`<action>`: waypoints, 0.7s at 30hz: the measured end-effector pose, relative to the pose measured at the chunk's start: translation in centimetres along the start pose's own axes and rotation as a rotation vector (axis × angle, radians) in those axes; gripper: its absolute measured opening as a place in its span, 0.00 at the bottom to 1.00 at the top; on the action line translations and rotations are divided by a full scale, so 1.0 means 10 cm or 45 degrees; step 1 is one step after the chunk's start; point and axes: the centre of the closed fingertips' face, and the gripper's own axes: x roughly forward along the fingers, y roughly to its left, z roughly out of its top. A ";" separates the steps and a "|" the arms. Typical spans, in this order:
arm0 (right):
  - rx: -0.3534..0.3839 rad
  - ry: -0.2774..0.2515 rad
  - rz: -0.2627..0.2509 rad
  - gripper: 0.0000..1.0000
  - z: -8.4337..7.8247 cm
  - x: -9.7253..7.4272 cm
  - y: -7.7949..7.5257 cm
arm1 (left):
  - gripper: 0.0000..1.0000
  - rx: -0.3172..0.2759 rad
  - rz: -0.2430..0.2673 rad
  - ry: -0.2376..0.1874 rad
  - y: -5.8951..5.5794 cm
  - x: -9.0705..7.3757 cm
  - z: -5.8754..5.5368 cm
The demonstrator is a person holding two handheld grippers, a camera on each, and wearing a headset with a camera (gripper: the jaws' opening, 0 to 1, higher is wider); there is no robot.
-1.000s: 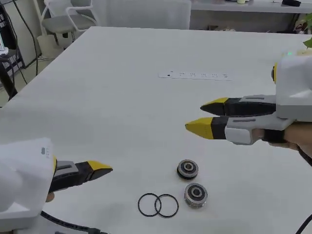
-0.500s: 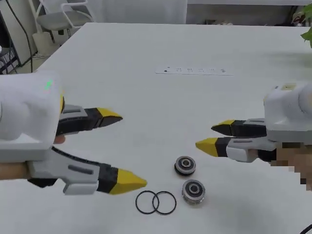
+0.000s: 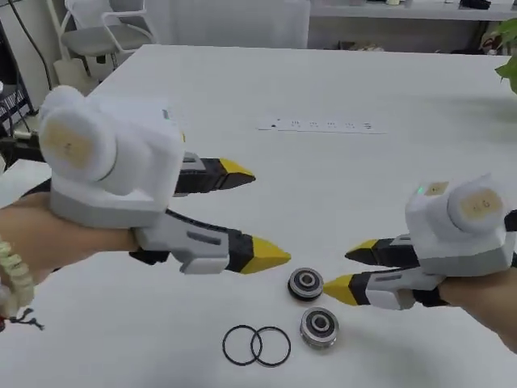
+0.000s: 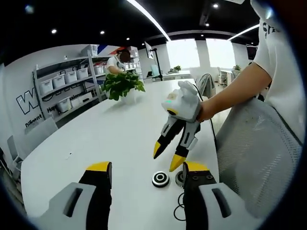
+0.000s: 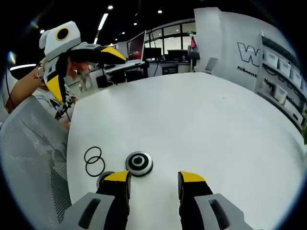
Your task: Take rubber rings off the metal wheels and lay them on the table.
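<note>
Left tongs (image 3: 265, 216) released, empty, above counter (image 3: 339, 178). Right tongs (image 3: 339, 271) released, tips just beside two wheels (image 3: 306, 284). Two overlapping rings (image 3: 257, 346) flat on counter, below left tongs' lower tip.

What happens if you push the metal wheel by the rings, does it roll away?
Probably not: the metal wheel lies flat on the table, so it should slide. It looks solid metal, so likely heavy. Tipped on edge, it might roll.
</note>
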 end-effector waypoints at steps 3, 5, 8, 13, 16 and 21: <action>-0.008 0.036 0.012 0.38 -0.07 0.04 0.03 | 0.55 -0.002 -0.002 -0.001 0.03 0.12 0.01; -0.024 0.058 0.015 0.38 -0.11 0.06 0.04 | 0.54 -0.020 -0.017 -0.004 0.03 0.20 0.02; -0.036 0.070 0.023 0.36 -0.13 0.07 0.06 | 0.53 -0.066 -0.033 -0.017 0.04 0.31 0.03; -0.026 0.053 0.045 0.36 -0.11 0.08 0.09 | 0.52 -0.027 -0.047 0.050 0.04 0.48 -0.12; -0.038 0.061 0.057 0.39 -0.12 0.10 0.13 | 0.51 -0.006 -0.052 0.090 0.02 0.57 -0.24; -0.023 0.043 0.071 0.38 -0.09 0.11 0.15 | 0.42 -0.049 -0.054 0.100 -0.05 0.67 -0.43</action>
